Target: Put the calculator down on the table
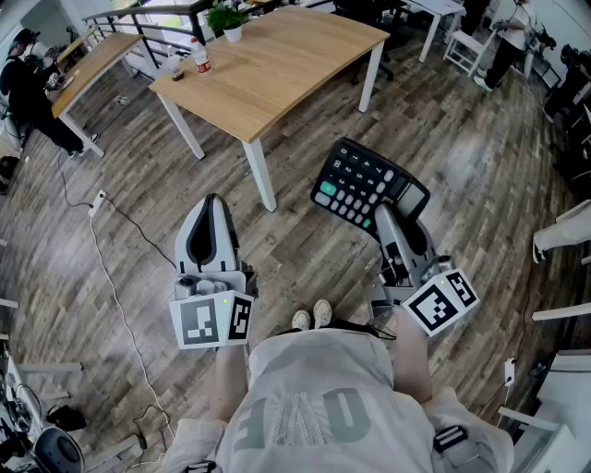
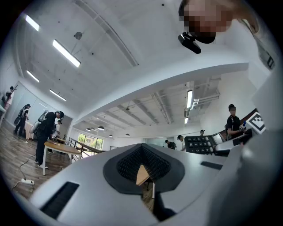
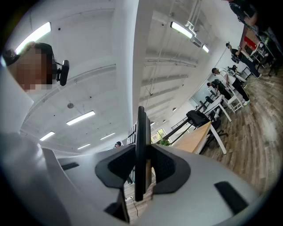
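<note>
A black calculator (image 1: 367, 185) with green and grey keys is held up over the wooden floor by my right gripper (image 1: 385, 216), which is shut on its near edge. In the right gripper view it shows edge-on as a thin dark slab (image 3: 141, 150) clamped between the two pads. My left gripper (image 1: 211, 205) hangs to the left of it, shut with nothing in it; its pads (image 2: 132, 164) meet. The calculator (image 2: 204, 144) also shows at the right of the left gripper view. The light wooden table (image 1: 277, 65) stands ahead, beyond both grippers.
On the table's far left end stand a potted plant (image 1: 226, 18) and a bottle (image 1: 199, 57). A cable and a power strip (image 1: 97, 201) lie on the floor at the left. Another desk with a seated person (image 1: 28, 88) is far left; chairs and people are at the back right.
</note>
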{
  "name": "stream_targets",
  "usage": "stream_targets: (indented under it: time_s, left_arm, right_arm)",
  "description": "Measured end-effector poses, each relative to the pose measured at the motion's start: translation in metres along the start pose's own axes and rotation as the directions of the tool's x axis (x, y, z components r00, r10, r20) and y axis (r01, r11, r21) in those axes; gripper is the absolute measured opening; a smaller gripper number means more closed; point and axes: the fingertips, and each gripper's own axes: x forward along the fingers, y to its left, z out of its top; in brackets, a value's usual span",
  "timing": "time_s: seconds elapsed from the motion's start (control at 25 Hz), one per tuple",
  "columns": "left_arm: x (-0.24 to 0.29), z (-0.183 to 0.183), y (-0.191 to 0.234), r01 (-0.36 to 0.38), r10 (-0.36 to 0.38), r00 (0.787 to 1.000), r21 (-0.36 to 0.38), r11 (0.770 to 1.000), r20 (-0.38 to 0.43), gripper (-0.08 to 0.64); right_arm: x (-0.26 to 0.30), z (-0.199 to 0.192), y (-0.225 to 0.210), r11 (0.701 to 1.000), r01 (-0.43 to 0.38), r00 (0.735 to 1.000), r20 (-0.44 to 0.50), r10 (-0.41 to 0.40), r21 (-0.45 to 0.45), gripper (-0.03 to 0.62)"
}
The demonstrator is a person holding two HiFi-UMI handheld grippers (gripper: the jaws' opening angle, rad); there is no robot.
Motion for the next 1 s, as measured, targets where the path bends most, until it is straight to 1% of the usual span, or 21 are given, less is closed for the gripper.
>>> stream_targets:
  time_s: [0.36, 0.48, 0.68, 0.84, 1.0]
  left_arm:
    - [0.027, 0.000, -0.015, 0.031, -0.031, 0.999, 0.020, 0.999, 0.013, 0.009]
    - [0.038, 0.000, -0.018, 0.035, -0.035, 0.999, 0.040, 0.999, 0.022, 0.009]
    - [0.057, -0.010, -0.010, 0.007, -0.008, 1.000, 0.034, 0.999, 0.020, 0.009]
    - [0.077, -0.019, -0.009, -0.023, 0.022, 1.000, 0.041, 0.999, 0.016, 0.009]
    - [0.088, -0.034, -0.006, -0.049, 0.049, 0.999, 0.037, 0.998, 0.000, 0.009]
  right_arm:
    - [0.008, 0.013, -0.021, 1.000, 0.007, 0.999, 0.032, -0.007, 0.008, 0.115]
    - [0.006, 0.021, -0.033, 1.000, 0.016, 0.999, 0.052, -0.016, 0.003, 0.115]
    - [0.007, 0.035, -0.052, 0.998, 0.029, 0.998, 0.058, -0.026, -0.052, 0.116]
    - [0.014, 0.044, -0.075, 0.999, 0.022, 0.998, 0.063, -0.020, -0.025, 0.115]
    - [0.024, 0.041, -0.095, 1.000, 0.022, 0.999, 0.035, -0.022, -0.015, 0.116]
